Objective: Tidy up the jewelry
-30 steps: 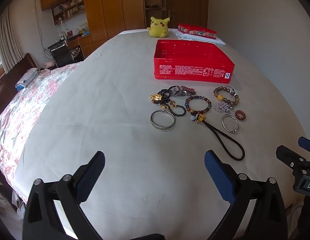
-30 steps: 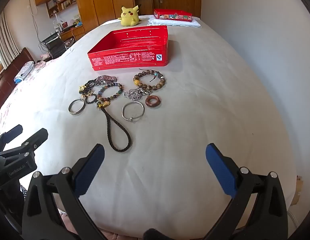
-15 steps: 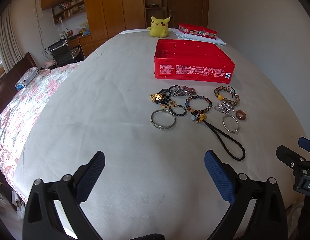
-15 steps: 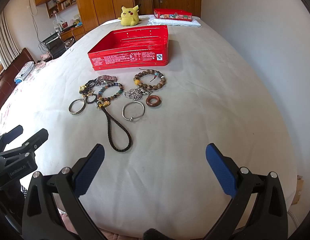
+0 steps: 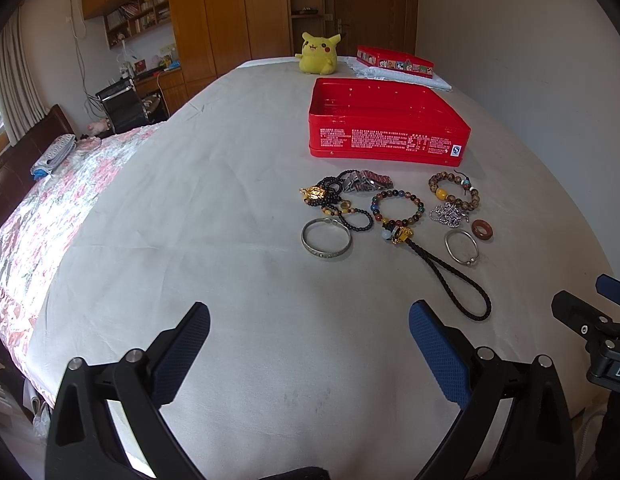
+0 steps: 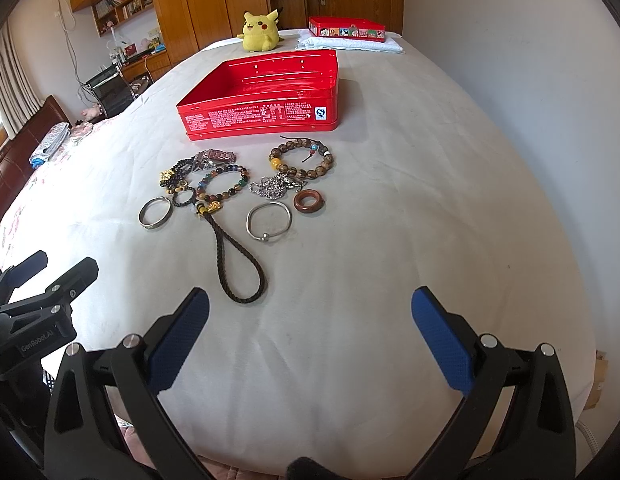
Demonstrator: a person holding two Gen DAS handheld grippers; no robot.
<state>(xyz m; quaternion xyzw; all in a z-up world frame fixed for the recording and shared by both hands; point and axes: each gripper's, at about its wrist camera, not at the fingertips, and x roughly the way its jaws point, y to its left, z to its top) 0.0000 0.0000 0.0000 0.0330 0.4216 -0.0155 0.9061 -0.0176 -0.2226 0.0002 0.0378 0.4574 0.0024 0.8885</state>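
A bed (image 5: 214, 248) covered in a pale grey sheet carries a cluster of jewelry toward its far half. An open red tin (image 5: 388, 128) sits beyond the cluster, nearer the far edge, with nothing visible inside. Just in front of it lie a wooden bead bracelet (image 6: 302, 159), a multicoloured bead bracelet (image 5: 398, 209) joined to a braided black cord loop (image 6: 240, 258), a black bead strand (image 5: 338, 202), two silver bangles (image 5: 327, 239) (image 6: 269, 222), a silver chain (image 6: 276, 186) and a brown ring (image 6: 309, 201). Both the left gripper (image 5: 309, 346) and the right gripper (image 6: 310, 334) hover at the near edge, fingers spread wide, holding nothing. A yellow plush toy (image 5: 319, 53) sits at the far edge.
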